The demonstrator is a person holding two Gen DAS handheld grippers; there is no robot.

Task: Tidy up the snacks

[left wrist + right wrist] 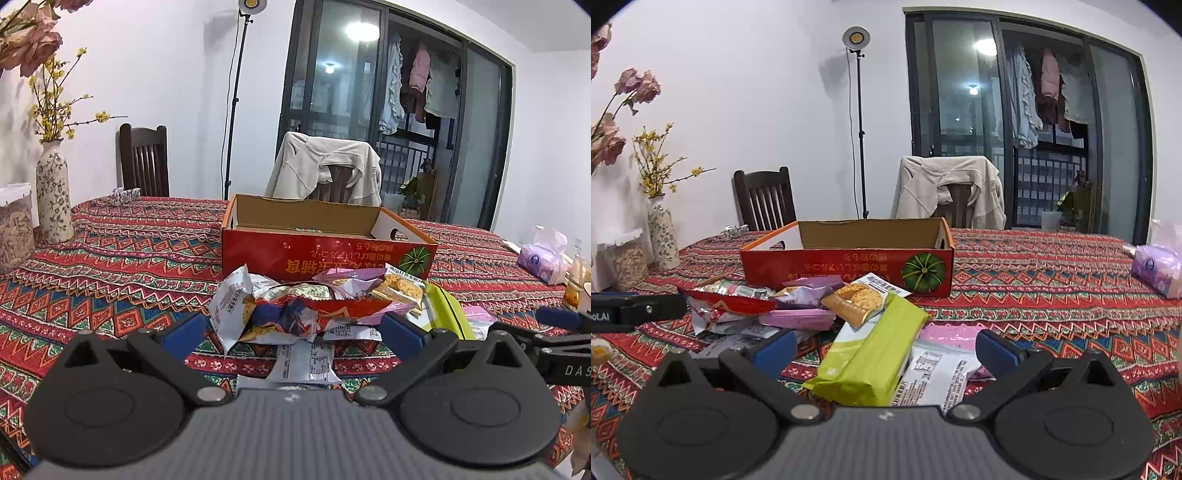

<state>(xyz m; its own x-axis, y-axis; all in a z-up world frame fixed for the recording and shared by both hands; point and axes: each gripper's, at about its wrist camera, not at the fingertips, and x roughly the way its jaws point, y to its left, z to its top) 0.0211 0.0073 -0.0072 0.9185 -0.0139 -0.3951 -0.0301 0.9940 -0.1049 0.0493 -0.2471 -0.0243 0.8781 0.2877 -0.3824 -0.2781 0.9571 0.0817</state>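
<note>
A pile of snack packets (314, 306) lies on the patterned tablecloth in front of an open red cardboard box (325, 251), whose inside looks empty. My left gripper (291, 332) is open, its blue fingers on either side of the pile's near edge. In the right wrist view the box (846, 266) stands behind the same pile. My right gripper (886, 350) is open around a lime-green packet (871, 350) that lies on a white packet (934, 373). A red packet (731, 302), pink packets (798, 317) and a cracker packet (857, 302) lie further back.
A floral vase (53, 195) and a jar (14, 229) stand at the table's left. A purple tissue pack (539, 258) and glassware (576, 288) sit at the right. Two chairs (144, 162) stand behind the table, one draped with a jacket (325, 170).
</note>
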